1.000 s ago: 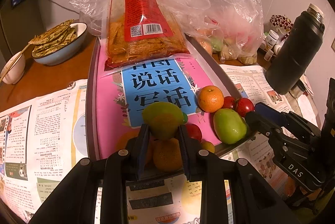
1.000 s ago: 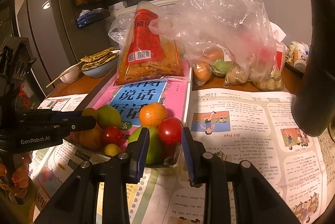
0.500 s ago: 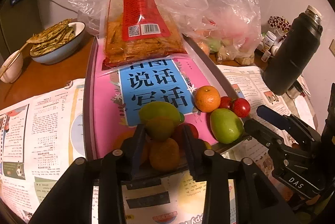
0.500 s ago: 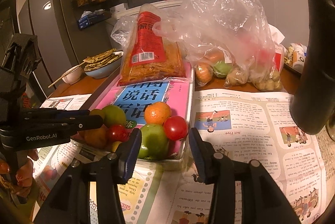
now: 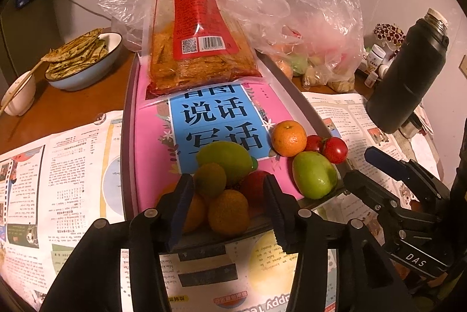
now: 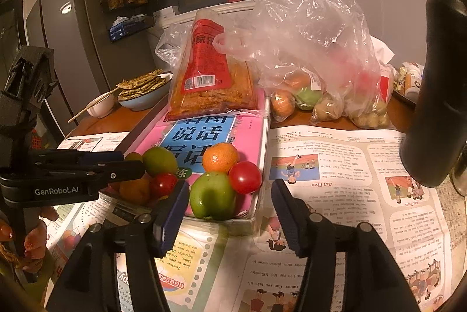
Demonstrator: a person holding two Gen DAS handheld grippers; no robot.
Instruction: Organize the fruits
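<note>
Fruits lie at the near end of a pink book on a grey tray (image 5: 128, 137). On the left is a pile: a green mango (image 5: 224, 156), a small green fruit (image 5: 210, 179) and an orange (image 5: 229, 212). On the right are an orange (image 5: 289, 138), a green apple (image 5: 313, 174) and red tomatoes (image 5: 334, 150). My left gripper (image 5: 227, 207) is open and empty, its jaws on either side of the pile's near edge. My right gripper (image 6: 230, 205) is open and empty just before the green apple (image 6: 213, 195) and a tomato (image 6: 244, 177).
A red snack bag (image 5: 198, 34) lies on the tray's far end. Clear plastic bags with more produce (image 6: 321, 96) stand behind. A black flask (image 5: 405, 78) stands at the right, a bowl of flatbread (image 5: 81, 58) at the left. Newspaper (image 6: 350, 180) covers the table.
Both grippers have opened wider and drawn back a little from the fruit. The left one let go of the small green fruit, which now rests on the pile.
</note>
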